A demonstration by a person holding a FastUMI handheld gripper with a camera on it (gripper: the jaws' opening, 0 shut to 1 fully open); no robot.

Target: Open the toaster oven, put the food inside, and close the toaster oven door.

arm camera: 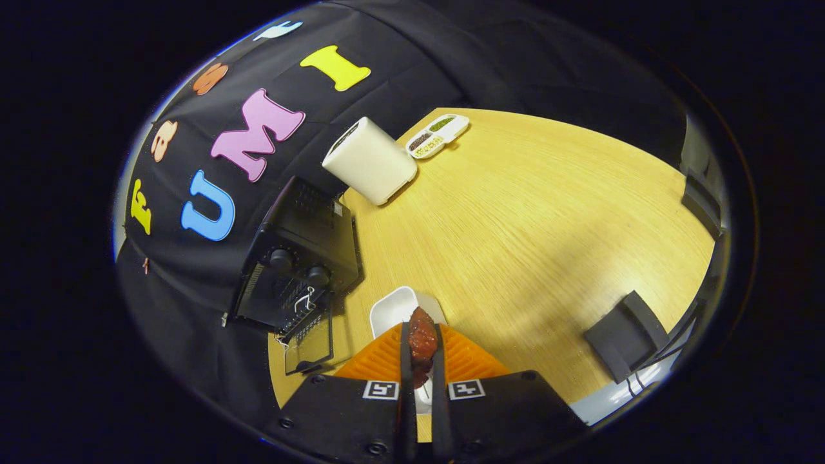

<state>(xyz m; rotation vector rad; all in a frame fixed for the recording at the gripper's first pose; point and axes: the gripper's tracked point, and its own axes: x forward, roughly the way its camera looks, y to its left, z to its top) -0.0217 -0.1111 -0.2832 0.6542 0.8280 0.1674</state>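
Note:
A dark red piece of food (422, 340) is pinched between my gripper's (422, 338) two orange fingers (380, 361), which are shut on it. It hangs above a small white dish (394, 308) on the wooden table (528, 219). To the left of the fingers stands the black toaster oven (300, 258), its glass door (309, 345) folded down open and a wire rack (301, 306) showing inside.
A cream rectangular container (370, 161) stands beyond the oven, with a white divided tray of grains (437, 135) behind it. A black box (625, 335) with cables sits at the table's right edge. Broad bare wood lies between them.

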